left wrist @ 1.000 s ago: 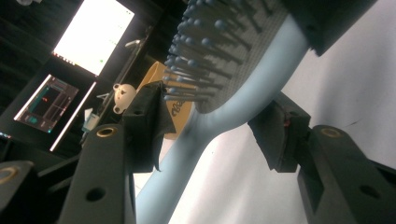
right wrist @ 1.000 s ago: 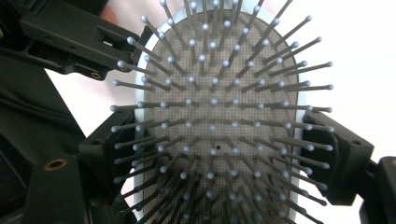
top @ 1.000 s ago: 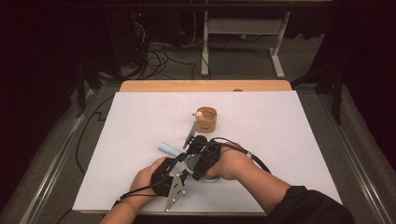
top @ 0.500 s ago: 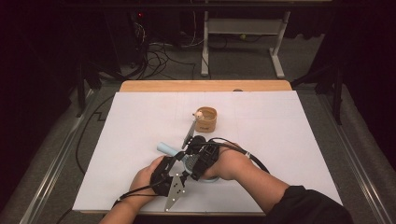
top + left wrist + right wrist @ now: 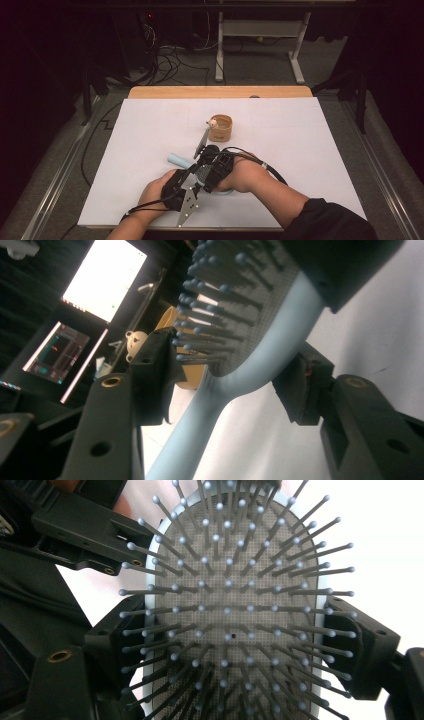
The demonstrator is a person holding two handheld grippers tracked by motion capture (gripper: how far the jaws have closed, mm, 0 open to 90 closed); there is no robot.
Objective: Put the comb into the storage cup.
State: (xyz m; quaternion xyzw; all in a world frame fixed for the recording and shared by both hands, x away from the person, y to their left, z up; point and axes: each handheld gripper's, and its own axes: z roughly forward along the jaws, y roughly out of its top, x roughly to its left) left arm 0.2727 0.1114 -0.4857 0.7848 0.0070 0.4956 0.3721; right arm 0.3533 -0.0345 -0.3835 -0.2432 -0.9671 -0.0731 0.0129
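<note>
Hairbrush: a pale blue paddle hairbrush [image 5: 227, 605] with a grey cushion and ball-tipped bristles, held low over the near middle of the bench between the two hands; in the high view its handle [image 5: 179, 160] pokes out toward the far left, just above the white sheet.
Right hand-held gripper: the right hand-held gripper [image 5: 240, 645] is clamped on the brush head, one black jaw pressed against each long edge of the blue rim, bristles facing its camera.
Left hand-held gripper: the left hand-held gripper [image 5: 235, 385] straddles the neck where handle meets head; its jaws stand a little off the blue plastic on both sides, so it reads as open around the neck, not pinching it.
Hands: the left hand [image 5: 155, 192] and right hand [image 5: 245, 175] sit close together, the grippers almost touching in the high view.
Wooden cup: a small round wooden cup [image 5: 221, 128] stands upright on the bench, farther away than the brush and apart from it; a slim tool with a small pale rounded end [image 5: 212, 123] leans against its left rim.
Bench: a wooden bench [image 5: 220, 92] covered by a white sheet [image 5: 310, 150].
Background: lit monitor screens [image 5: 105, 277] show in the left gripper view.
</note>
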